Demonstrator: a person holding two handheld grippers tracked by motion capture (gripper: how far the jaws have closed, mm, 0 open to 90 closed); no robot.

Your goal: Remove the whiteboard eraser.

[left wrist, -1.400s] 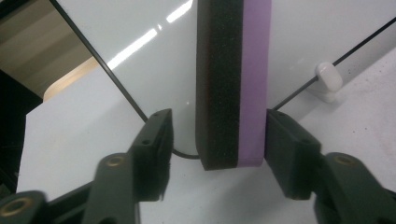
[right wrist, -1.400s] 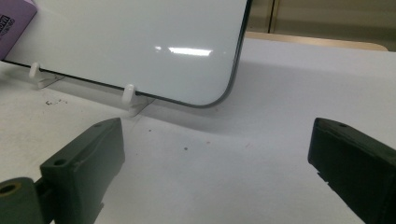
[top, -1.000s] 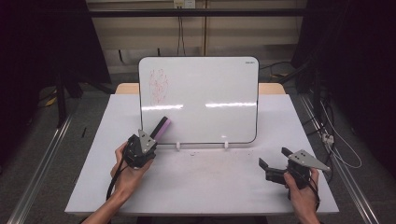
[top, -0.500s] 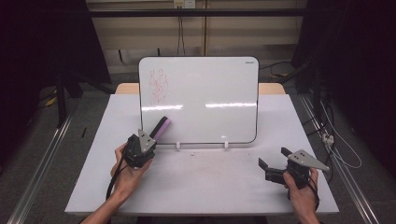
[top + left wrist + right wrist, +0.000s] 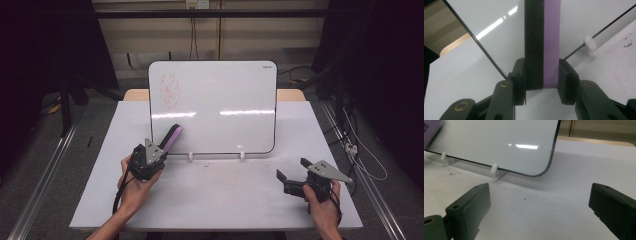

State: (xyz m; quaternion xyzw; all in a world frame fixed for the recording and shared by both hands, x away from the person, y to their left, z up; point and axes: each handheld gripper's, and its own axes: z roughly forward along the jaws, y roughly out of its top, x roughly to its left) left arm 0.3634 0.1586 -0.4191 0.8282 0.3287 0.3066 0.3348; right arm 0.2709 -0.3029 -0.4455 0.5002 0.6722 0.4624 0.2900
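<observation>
Eraser (image 5: 543, 42) clamped in left gripper (image 5: 161, 150), tip up by whiteboard (image 5: 220, 100) lower-left corner.
Whiteboard upright on white clips at table (image 5: 220, 195) middle, red scribble (image 5: 169, 92) top left; right gripper (image 5: 289, 181) low over table, jaws wide apart, holding nothing.

We see a glossy whiteboard (image 5: 220, 107), smooth enough to mirror the lights, on small white clips (image 5: 590, 43) that look like plastic. The eraser (image 5: 542, 42) pairs coarse black felt with smooth purple foam, perhaps. The table (image 5: 220, 200) is matt white, slightly speckled; a wood edge (image 5: 290, 94) shows behind.
</observation>
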